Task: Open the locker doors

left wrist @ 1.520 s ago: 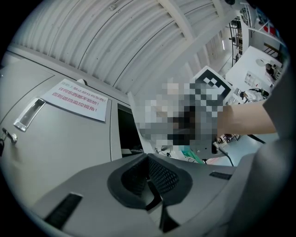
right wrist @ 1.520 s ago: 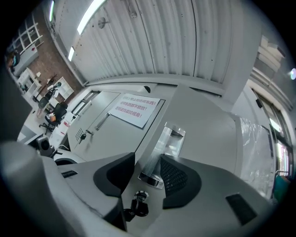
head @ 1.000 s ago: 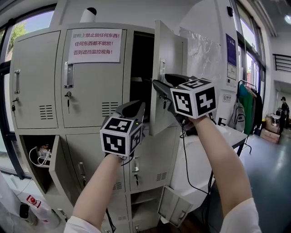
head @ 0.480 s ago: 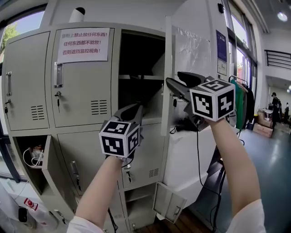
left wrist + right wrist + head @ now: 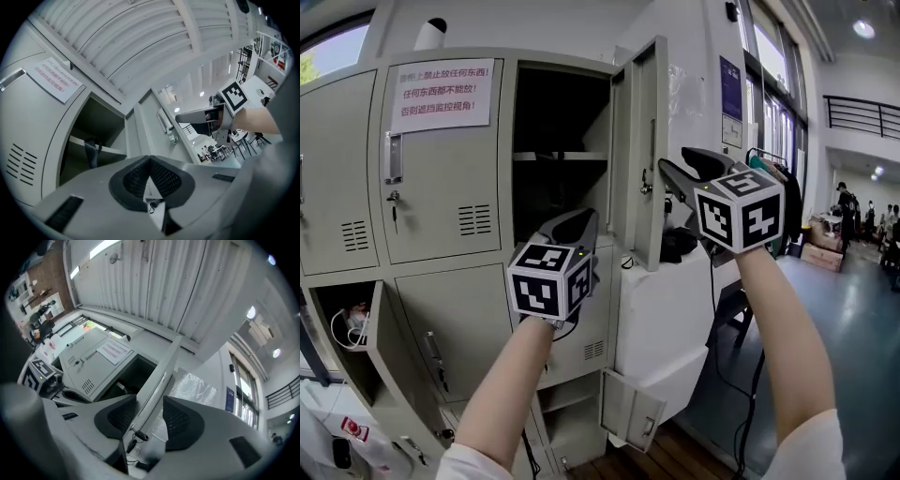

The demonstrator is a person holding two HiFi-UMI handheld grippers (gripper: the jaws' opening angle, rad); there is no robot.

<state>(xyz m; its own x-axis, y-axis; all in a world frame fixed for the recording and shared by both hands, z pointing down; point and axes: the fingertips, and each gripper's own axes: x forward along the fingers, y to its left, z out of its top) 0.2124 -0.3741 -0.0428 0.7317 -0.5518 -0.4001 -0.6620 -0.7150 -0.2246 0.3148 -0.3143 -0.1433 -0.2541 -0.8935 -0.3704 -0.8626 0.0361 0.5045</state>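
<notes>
The grey lockers [image 5: 441,272] fill the left of the head view. The top right locker door [image 5: 649,150] stands swung out, edge-on, and its dark compartment [image 5: 558,141] with a shelf is exposed. My right gripper [image 5: 670,169] is at that door's outer edge by the lock and its hanging key [image 5: 646,187]. In the right gripper view the door edge [image 5: 161,376] runs between the jaws of the right gripper [image 5: 150,416], which are closing without pressing on it. My left gripper [image 5: 581,220] hangs shut in front of the compartment, holding nothing, its pads [image 5: 161,176] meeting at the tip.
A paper notice [image 5: 442,96] is taped to the closed top middle door. A lower left door [image 5: 389,347] and a small bottom door [image 5: 628,412] hang open. A white covered table [image 5: 675,309] stands right of the lockers, with a hall and people beyond.
The top right locker door has swung further open, from angled to nearly edge-on, with my right gripper following its edge to the right. The left gripper has barely moved.
</notes>
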